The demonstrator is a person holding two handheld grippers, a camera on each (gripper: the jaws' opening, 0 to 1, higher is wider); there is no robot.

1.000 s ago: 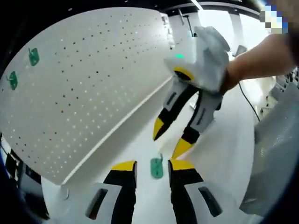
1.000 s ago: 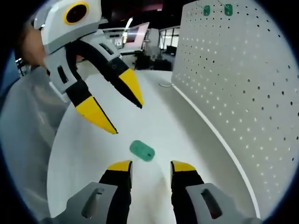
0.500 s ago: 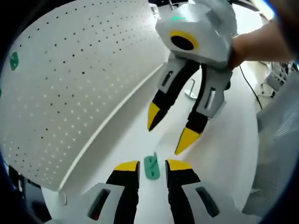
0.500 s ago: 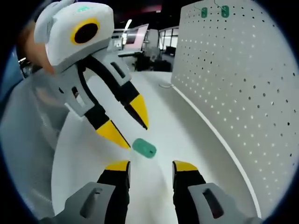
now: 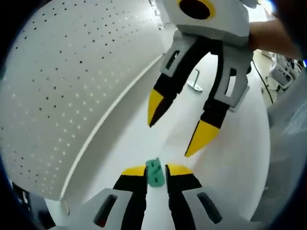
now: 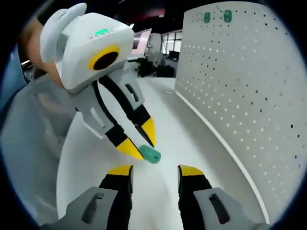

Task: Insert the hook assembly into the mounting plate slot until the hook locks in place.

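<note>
A small green hook (image 5: 154, 173) lies on the white table (image 5: 230, 158) between my left gripper's (image 5: 156, 171) yellow-tipped jaws, which press against its sides. In the right gripper view that hook (image 6: 150, 155) sits at the tips of the left gripper (image 6: 141, 143), which reaches in from the upper left. My right gripper (image 6: 155, 171) stands open just short of the hook, empty. From the left gripper view, the right gripper (image 5: 177, 124) hangs wide open above the hook. The white perforated mounting plate (image 5: 72, 96) stands upright along the table, also seen as the plate (image 6: 240, 86).
Two more green hooks (image 6: 206, 17) (image 6: 227, 16) hang high on the plate. A small metal bracket (image 5: 194, 81) lies on the table farther back. Translucent plastic sheeting (image 5: 288, 143) borders the table's outer side. A person's hand (image 5: 276, 38) holds the right gripper.
My left gripper's jaws have narrowed onto the green hook. Both grippers have drawn closer together, and the right gripper looms larger above the hook.
</note>
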